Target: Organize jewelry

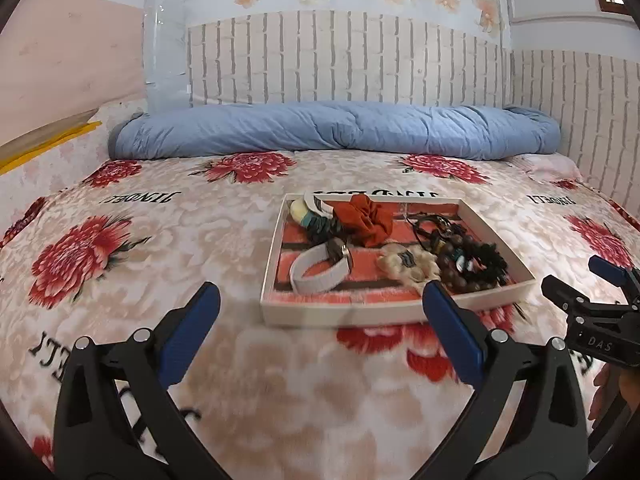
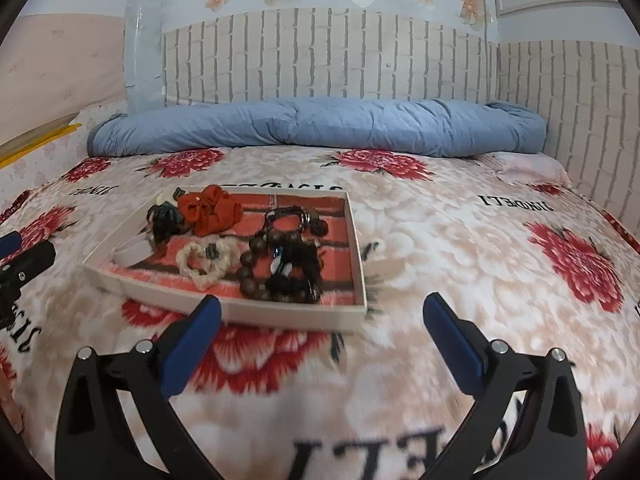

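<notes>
A shallow white tray (image 1: 267, 264) (image 2: 360, 248) with a red brick-print floor lies on the bed. In it are an orange-red scrunchie (image 1: 366, 218) (image 2: 212, 208), a white band (image 1: 316, 272) (image 2: 130, 252), a cream scrunchie (image 1: 408, 264) (image 2: 208, 260), a brown bead bracelet (image 1: 456, 268) (image 2: 256, 268), black scrunchies (image 1: 490, 258) (image 2: 300, 268) and dark cords (image 1: 430, 230) (image 2: 296, 216). My left gripper (image 1: 320, 312) is open and empty just before the tray's near rim. My right gripper (image 2: 320, 320) is open and empty at the tray's near right corner; it also shows in the left wrist view (image 1: 576, 280).
A floral blanket (image 1: 160, 240) (image 2: 480, 240) covers the bed. A rolled blue duvet (image 1: 340, 128) (image 2: 320, 124) lies along the far wall. A brick-pattern wall (image 2: 580, 120) closes the right side. The left gripper shows at the right wrist view's left edge (image 2: 20, 260).
</notes>
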Demonstrator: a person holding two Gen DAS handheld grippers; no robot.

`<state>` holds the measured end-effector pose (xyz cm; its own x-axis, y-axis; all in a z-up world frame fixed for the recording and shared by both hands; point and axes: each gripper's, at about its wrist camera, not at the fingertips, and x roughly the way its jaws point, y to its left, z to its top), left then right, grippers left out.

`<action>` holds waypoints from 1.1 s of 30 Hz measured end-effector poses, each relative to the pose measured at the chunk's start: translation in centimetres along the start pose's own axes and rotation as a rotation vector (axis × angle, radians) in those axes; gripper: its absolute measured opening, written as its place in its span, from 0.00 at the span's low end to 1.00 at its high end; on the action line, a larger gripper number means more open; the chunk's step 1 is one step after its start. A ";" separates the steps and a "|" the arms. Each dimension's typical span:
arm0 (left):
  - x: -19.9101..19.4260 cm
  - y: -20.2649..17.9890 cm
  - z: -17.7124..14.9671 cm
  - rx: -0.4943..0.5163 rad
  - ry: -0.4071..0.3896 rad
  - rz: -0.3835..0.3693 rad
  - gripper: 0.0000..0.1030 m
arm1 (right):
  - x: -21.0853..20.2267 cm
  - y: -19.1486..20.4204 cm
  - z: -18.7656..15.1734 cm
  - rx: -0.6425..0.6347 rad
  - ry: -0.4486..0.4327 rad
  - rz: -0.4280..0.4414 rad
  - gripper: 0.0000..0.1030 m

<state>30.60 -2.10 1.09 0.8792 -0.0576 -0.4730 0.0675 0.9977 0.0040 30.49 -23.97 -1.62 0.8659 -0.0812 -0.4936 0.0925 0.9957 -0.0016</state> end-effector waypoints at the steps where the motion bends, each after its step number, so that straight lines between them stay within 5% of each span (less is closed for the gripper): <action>1: -0.7 0.1 -0.4 0.000 -0.001 0.001 0.95 | -0.6 -0.1 -0.3 0.003 0.001 -0.001 0.96; 18: -9.7 -0.1 -7.0 -0.038 -0.074 -0.009 0.95 | -11.3 0.9 -6.6 0.000 -0.126 0.022 0.96; 24: -11.4 -0.5 -8.1 -0.005 -0.156 0.018 0.95 | -12.2 0.5 -7.9 0.019 -0.160 0.036 0.96; 33: -11.6 -1.1 -8.9 0.026 -0.174 0.044 0.95 | -12.4 0.1 -8.4 0.048 -0.185 0.054 0.96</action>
<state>16.10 -2.19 -1.22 0.9498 -0.0215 -0.3121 0.0375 0.9983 0.0454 15.58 -22.46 -2.82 0.9455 -0.0386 -0.3234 0.0625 0.9960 0.0641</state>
